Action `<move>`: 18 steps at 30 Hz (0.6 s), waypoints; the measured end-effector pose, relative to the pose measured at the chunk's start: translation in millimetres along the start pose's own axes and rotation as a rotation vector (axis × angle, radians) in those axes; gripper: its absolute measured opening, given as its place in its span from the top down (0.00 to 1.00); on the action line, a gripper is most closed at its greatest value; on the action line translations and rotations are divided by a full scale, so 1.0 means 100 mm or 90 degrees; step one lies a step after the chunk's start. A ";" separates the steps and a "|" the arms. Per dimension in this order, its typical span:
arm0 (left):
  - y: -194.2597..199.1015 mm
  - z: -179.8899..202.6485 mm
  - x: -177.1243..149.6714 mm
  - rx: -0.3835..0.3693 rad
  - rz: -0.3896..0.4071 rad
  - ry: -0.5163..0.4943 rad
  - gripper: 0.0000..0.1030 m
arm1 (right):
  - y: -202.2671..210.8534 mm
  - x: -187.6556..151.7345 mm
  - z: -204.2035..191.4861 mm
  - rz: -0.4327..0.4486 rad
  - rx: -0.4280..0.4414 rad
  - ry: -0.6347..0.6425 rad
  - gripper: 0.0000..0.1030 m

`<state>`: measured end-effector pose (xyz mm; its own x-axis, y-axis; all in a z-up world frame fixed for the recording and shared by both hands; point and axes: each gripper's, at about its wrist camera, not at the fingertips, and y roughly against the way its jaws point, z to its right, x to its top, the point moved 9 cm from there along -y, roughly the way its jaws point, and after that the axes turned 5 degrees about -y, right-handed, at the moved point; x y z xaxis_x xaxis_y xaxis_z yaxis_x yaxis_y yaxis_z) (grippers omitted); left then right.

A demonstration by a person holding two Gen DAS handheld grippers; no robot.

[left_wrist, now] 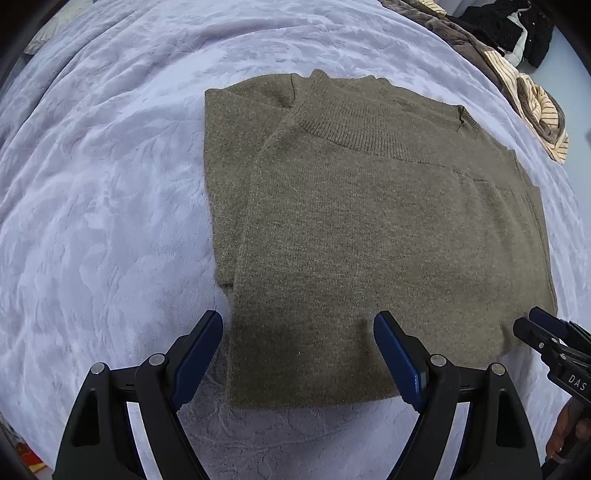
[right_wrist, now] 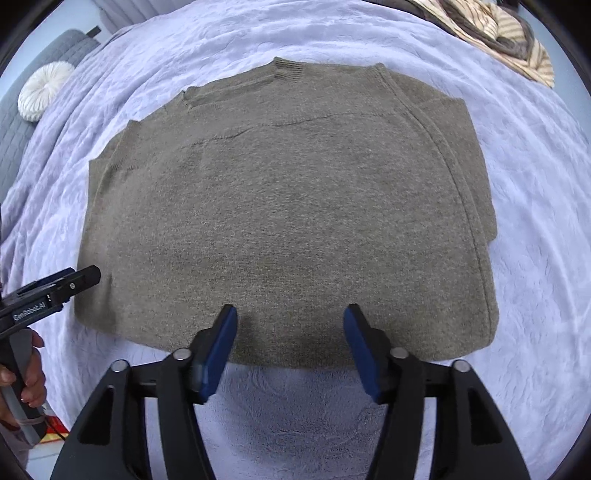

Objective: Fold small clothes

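Observation:
An olive-brown knitted sweater [left_wrist: 369,229] lies folded into a flat rectangle on a lavender plush blanket [left_wrist: 103,221], ribbed collar at the far side. My left gripper [left_wrist: 297,332] points down over the sweater's near left corner, jaws wide open, with cloth lying flat below and nothing pinched. In the right wrist view the sweater [right_wrist: 288,206] fills the middle. My right gripper [right_wrist: 290,321] hangs open over its near edge, pads clear of the fabric. Each gripper shows in the other's view: the right one [left_wrist: 543,328] by the near right corner, the left one [right_wrist: 85,277] by the near left corner.
A heap of other clothes, striped beige [left_wrist: 535,107] and black [left_wrist: 509,29], sits at the far right of the blanket. A round white cushion [right_wrist: 44,90] rests on a grey quilted surface [right_wrist: 18,136] at the far left. A person's hand [right_wrist: 29,373] holds the left gripper's handle.

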<state>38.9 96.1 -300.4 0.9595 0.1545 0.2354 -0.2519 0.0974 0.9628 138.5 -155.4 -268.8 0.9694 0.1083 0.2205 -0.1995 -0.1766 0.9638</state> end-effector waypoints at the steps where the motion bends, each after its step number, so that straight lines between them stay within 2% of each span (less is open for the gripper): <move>1: 0.01 -0.01 -0.02 -0.001 0.000 -0.001 0.18 | -0.01 0.00 -0.03 -0.001 0.001 0.007 0.37; 5: 0.03 -0.03 -0.10 0.003 -0.009 -0.007 0.18 | -0.06 -0.03 -0.08 -0.013 -0.009 0.018 0.36; 13: 0.09 -0.08 -0.19 -0.014 -0.011 0.032 0.18 | -0.08 -0.04 -0.09 -0.017 -0.028 0.016 0.36; 18: 0.14 -0.10 -0.23 -0.016 -0.013 0.030 0.18 | -0.11 -0.03 -0.10 -0.020 -0.030 0.018 0.36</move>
<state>12.5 103.9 -293.9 0.9577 0.1982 0.2087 -0.2358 0.1249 0.9637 135.9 -144.5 -278.3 0.9708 0.1414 0.1937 -0.1763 -0.1267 0.9761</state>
